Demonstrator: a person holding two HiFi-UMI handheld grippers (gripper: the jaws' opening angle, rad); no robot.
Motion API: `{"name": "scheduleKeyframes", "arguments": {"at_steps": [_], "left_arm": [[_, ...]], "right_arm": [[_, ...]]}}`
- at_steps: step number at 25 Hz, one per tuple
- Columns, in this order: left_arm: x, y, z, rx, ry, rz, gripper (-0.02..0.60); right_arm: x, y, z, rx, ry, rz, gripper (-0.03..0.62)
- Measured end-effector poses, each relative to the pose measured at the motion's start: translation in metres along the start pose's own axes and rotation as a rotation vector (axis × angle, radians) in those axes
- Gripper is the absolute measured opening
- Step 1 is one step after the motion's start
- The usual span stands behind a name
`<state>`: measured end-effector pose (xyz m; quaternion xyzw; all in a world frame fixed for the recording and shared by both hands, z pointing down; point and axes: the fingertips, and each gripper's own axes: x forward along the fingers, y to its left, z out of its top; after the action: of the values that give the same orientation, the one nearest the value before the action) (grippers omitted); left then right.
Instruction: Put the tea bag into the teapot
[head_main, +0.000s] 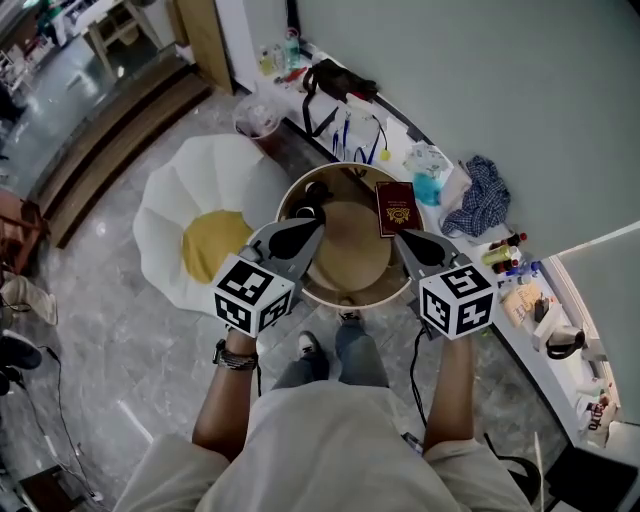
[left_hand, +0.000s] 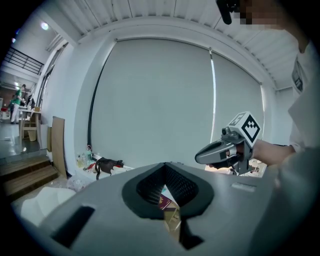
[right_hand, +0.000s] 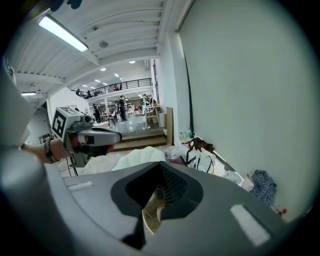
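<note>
A round wooden table stands below me, seen in the head view. A dark object, possibly the teapot, sits at its far left, partly hidden behind my left gripper. A red booklet-like packet with a gold emblem lies at the far right and shows through the left gripper's jaws. I see no tea bag. My left gripper hovers over the table's left side, jaws together and empty. My right gripper hovers over the right side, shut and empty. Each gripper shows in the other's view: the right gripper, the left gripper.
A white and yellow egg-shaped cushion lies on the floor left of the table. A ledge along the wall carries a black bag, a blue checked cloth and small bottles. Wooden steps run at the upper left.
</note>
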<state>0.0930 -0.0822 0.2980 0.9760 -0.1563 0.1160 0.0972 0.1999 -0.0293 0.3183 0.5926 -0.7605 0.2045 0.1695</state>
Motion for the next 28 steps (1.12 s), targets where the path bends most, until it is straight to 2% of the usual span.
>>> {"name": "scheduleKeyframes", "arguments": {"at_steps": [15,28], "left_arm": [[-0.038,-0.037,0.078,0.129,-0.168,0.02,0.006],[-0.07,-0.061,0.114,0.263,-0.235,0.042,0.006]], "right_arm": [[-0.086,0.011,0.065,-0.058,-0.221,-0.095,0.006],[-0.126,0.048,0.103,-0.133,-0.339,-0.116,0.005]]}}
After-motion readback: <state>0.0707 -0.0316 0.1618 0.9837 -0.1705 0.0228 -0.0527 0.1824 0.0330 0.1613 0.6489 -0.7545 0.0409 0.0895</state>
